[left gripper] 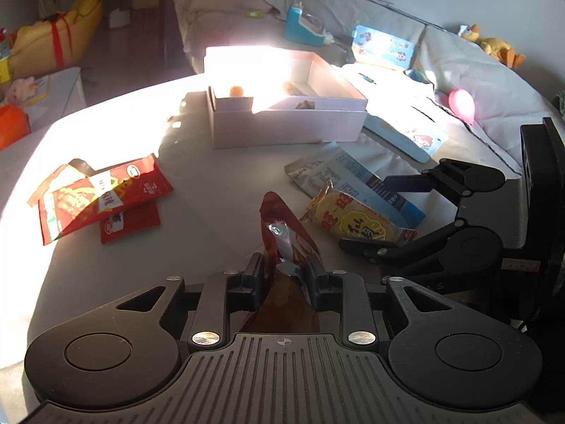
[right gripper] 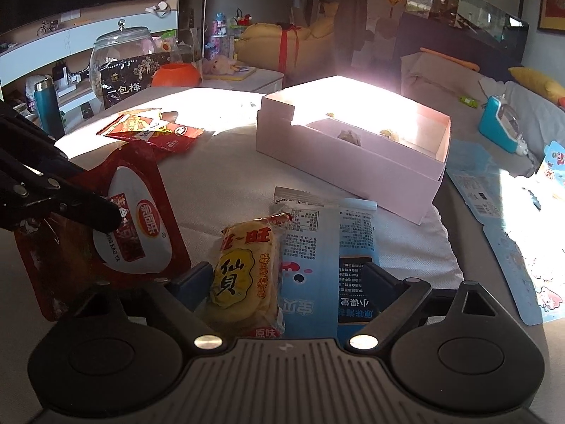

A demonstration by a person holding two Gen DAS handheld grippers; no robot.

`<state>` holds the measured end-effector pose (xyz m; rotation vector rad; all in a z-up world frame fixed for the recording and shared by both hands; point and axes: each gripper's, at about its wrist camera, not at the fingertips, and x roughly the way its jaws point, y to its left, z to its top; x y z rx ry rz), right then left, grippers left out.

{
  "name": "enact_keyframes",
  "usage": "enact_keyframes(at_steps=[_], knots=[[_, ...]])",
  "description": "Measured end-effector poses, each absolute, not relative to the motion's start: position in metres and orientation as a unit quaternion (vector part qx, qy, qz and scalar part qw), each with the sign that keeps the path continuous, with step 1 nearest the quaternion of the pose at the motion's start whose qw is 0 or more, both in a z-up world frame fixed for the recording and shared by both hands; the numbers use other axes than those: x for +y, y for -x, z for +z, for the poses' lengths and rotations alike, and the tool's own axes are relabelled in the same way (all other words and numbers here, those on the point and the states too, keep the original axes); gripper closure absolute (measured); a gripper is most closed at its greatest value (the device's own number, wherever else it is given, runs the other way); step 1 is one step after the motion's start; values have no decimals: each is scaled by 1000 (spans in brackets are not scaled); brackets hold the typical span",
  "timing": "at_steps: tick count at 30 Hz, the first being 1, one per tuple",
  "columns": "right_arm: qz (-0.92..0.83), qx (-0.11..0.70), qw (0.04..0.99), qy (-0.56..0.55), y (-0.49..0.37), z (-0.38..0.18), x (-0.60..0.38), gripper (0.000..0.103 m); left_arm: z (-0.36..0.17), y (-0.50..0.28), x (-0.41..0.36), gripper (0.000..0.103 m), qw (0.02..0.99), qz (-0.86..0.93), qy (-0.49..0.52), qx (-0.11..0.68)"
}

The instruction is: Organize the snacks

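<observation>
Dark red foil marks the pouch [left gripper: 282, 233] that the left gripper [left gripper: 286, 268] has clenched between its two fingers, held upright and lifted off the pale cloth-covered table [left gripper: 212, 212]; the right wrist view shows the same red pouch [right gripper: 116, 226] with a white oval label, hanging in front of the shallow pale pink cardboard box [right gripper: 353, 162]. That box sits further back on the table, lid off, half washed out by sunlight, with a few small items in it that are too glared to identify.

The right gripper [right gripper: 286, 279] has its fingers spread wide and grasps nothing. Between and just ahead of them lie the yellow rice-cracker packet [right gripper: 243, 275] and the flat blue-and-white snack bag [right gripper: 317, 247], side by side and touching, on the near side of the box. Two red-and-yellow flat snack packets [left gripper: 102, 198] lie overlapped to the left of the box, well apart from it.

The step in hand appears to be carrying the red pouch to the box. The next move likely calls for bringing the left gripper forward over the box's open top and lowering before releasing, while the right gripper, judging by its position, would need to close on the yellow packet without pinching the blue bag beside it
</observation>
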<state>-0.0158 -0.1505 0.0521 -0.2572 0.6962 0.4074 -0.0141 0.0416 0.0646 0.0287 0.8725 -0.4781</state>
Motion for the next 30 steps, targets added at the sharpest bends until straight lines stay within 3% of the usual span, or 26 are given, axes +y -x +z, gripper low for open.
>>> enact_keyframes(at_steps=[16, 20, 30], knots=[[197, 341, 909, 137, 18, 48, -149, 14, 80, 26, 30, 73, 850, -292, 1, 438], [197, 341, 909, 134, 18, 48, -149, 14, 83, 36, 19, 74, 851, -284, -43, 439], [197, 340, 910, 134, 18, 48, -149, 14, 48, 24, 6, 74, 833, -278, -65, 473]])
